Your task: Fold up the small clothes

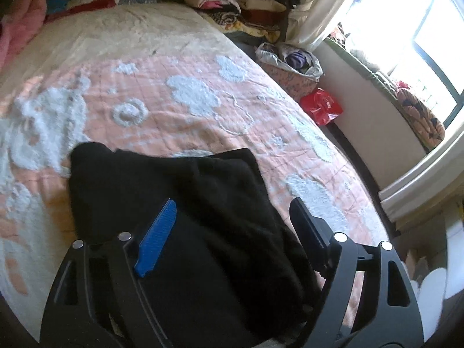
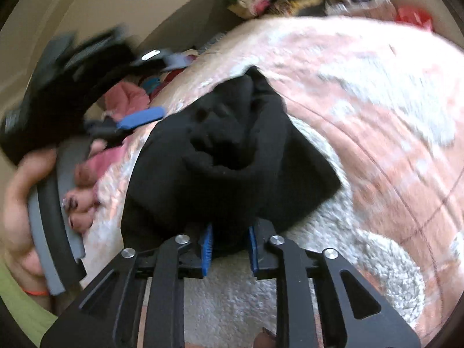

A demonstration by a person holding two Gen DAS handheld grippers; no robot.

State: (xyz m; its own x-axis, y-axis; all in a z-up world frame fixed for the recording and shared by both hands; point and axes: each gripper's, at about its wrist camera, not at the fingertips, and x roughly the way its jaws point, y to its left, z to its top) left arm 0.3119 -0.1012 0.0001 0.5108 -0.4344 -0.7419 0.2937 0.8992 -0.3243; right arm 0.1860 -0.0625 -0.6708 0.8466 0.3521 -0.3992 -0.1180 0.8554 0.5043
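Left wrist view: we are seeing the left gripper (image 1: 233, 211) standing wide open at the bottom of the frame, blue pad (image 1: 158, 237) on the left finger, black finger on the right. The black garment (image 1: 162, 191) is lying crumpled on the bed (image 1: 179, 66) in the lower centre, passing between the two fingers, and neither pad is pressing on it. The bedcover is pink with white fluffy patches. We are seeing a stack of folded clothes (image 1: 232, 8) at the top centre, a red bag (image 1: 320, 105) at right centre beside the bed, and a bright window (image 1: 406, 29) at upper right.

Right wrist view: frame is blurring. The right gripper (image 2: 230, 245) is sitting at bottom centre, its blue pads nearly together and pinching the near edge of the black garment (image 2: 229, 150), which is bunching up in the middle of the frame on the bed (image 2: 377, 101). At the left edge we are seeing the person's left hand (image 2: 26, 203) wrapping the other gripper's grey handle, with its blue pad (image 2: 142, 119) showing at centre left, well apart from the cloth.
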